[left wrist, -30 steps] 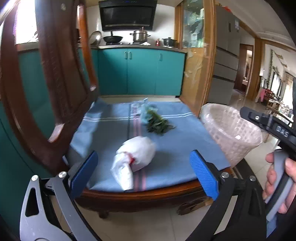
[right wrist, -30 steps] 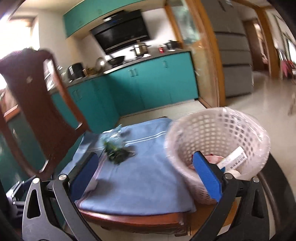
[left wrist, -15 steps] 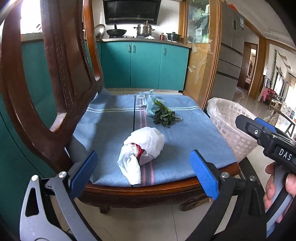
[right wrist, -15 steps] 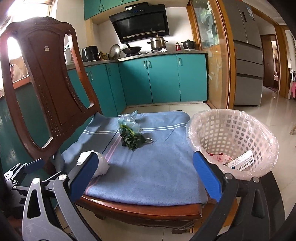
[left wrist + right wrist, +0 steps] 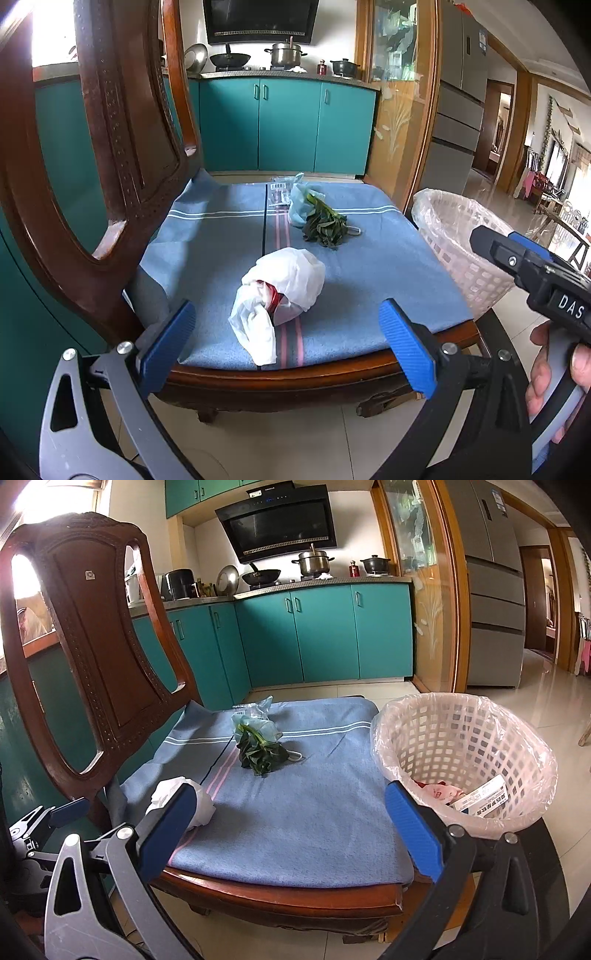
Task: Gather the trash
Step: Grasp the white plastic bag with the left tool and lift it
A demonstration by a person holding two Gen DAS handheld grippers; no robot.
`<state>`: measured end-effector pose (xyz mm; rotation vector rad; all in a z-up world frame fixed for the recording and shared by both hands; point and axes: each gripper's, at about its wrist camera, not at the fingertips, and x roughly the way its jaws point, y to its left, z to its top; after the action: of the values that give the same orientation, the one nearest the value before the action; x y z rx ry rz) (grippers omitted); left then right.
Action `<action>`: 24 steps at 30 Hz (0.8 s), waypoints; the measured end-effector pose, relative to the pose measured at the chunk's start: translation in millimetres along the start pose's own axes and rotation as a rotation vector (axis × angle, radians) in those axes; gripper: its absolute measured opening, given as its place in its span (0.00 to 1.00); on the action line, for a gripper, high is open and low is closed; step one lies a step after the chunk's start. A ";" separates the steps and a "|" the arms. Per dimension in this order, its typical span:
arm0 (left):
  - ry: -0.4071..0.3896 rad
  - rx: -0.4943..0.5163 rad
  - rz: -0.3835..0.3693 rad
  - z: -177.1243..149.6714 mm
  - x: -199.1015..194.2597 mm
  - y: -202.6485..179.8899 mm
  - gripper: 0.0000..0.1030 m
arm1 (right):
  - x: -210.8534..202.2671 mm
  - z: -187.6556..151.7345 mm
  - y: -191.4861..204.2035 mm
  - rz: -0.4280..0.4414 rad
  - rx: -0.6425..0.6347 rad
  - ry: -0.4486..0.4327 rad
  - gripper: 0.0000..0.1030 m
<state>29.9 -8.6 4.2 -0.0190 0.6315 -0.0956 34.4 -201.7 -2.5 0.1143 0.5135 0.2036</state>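
Observation:
A crumpled white plastic bag (image 5: 284, 291) with something red inside lies near the front of the blue cloth (image 5: 369, 269) on the chair seat. It also shows in the right wrist view (image 5: 201, 803). Behind it lie a bunch of green leaves (image 5: 325, 225) and a clear wrapper (image 5: 284, 188); the leaves (image 5: 260, 753) show in the right view too. My left gripper (image 5: 288, 345) is open and empty, just in front of the white bag. My right gripper (image 5: 288, 830) is open and empty at the seat's front edge. The right gripper's body (image 5: 535, 280) shows at the left view's right.
A white lattice trash basket (image 5: 465, 753) lined with a clear bag stands right of the chair and holds a box and pink scraps; it also shows in the left view (image 5: 461, 243). The wooden chair back (image 5: 92, 646) rises at left. Teal kitchen cabinets (image 5: 325, 635) stand behind.
Both views have steadied and moved closer to the seat. The white bag and leaves lie where they were. Both grippers stay open.

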 end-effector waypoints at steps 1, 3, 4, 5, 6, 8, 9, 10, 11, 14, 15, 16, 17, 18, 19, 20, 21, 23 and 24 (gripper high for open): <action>0.002 0.000 0.001 -0.1 0.7 -0.3 0.96 | 0.0 -0.5 -0.8 0.001 0.002 0.000 0.97; 0.008 0.002 0.004 0.1 3.6 -0.9 0.96 | 0.2 -0.6 -1.5 0.003 0.004 0.002 0.97; 0.010 0.004 0.006 0.6 5.2 -1.8 0.96 | 0.3 -0.6 -1.3 0.003 0.004 0.002 0.97; 0.013 0.006 0.008 1.4 7.4 -2.5 0.96 | 0.5 -0.7 -1.2 0.003 0.003 0.003 0.97; 0.016 0.008 0.010 2.4 9.9 -3.0 0.96 | 1.0 -0.9 -1.5 0.004 0.003 0.005 0.97; 0.024 0.013 0.018 5.2 17.7 -4.6 0.96 | 3.5 -1.8 -1.6 0.005 0.002 0.014 0.97; 0.032 0.019 0.023 7.6 23.6 -5.6 0.96 | 5.5 -2.1 -1.3 0.009 0.002 0.021 0.97; 0.041 0.024 0.029 9.9 30.0 -6.4 0.96 | 7.4 -1.8 -1.5 0.010 0.001 0.026 0.97; 0.046 0.026 0.033 11.1 34.5 -6.6 0.96 | 10.0 -1.6 -1.0 0.011 -0.002 0.031 0.97; 0.089 0.029 0.047 14.0 57.0 -5.9 0.96 | 24.7 0.0 3.1 0.014 -0.029 0.059 0.97; 0.107 0.025 0.051 14.7 65.8 -5.1 0.94 | 31.2 1.2 4.8 0.016 -0.039 0.069 0.97; 0.123 0.023 0.044 15.1 73.0 -4.1 0.90 | 41.3 3.1 6.9 0.016 -0.049 0.084 0.97; 0.144 0.023 0.030 15.4 80.7 -3.7 0.75 | 51.5 5.0 7.8 0.015 -0.057 0.101 0.97; 0.183 0.024 0.014 15.0 91.1 -3.3 0.53 | 58.0 6.0 7.7 0.013 -0.059 0.110 0.97; 0.204 0.021 0.008 14.1 97.0 -2.7 0.43 | 70.5 7.9 7.6 0.012 -0.061 0.132 0.97; 0.219 0.017 0.000 12.7 101.3 -1.4 0.27 | 80.2 9.4 7.2 0.019 -0.058 0.152 0.97; 0.224 0.013 -0.009 11.8 101.7 0.5 0.20 | 95.0 11.1 7.2 0.036 -0.055 0.187 0.97; 0.184 0.005 -0.015 14.8 89.9 3.7 0.14 | 113.8 12.8 9.7 0.042 -0.062 0.215 0.97; 0.141 -0.003 -0.022 18.9 77.9 6.1 0.13 | 127.1 14.4 12.4 0.052 -0.074 0.235 0.97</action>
<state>104.1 -10.1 -26.7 -0.0219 0.7728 -0.1176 147.7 -162.4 -48.5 0.0315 0.7366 0.2885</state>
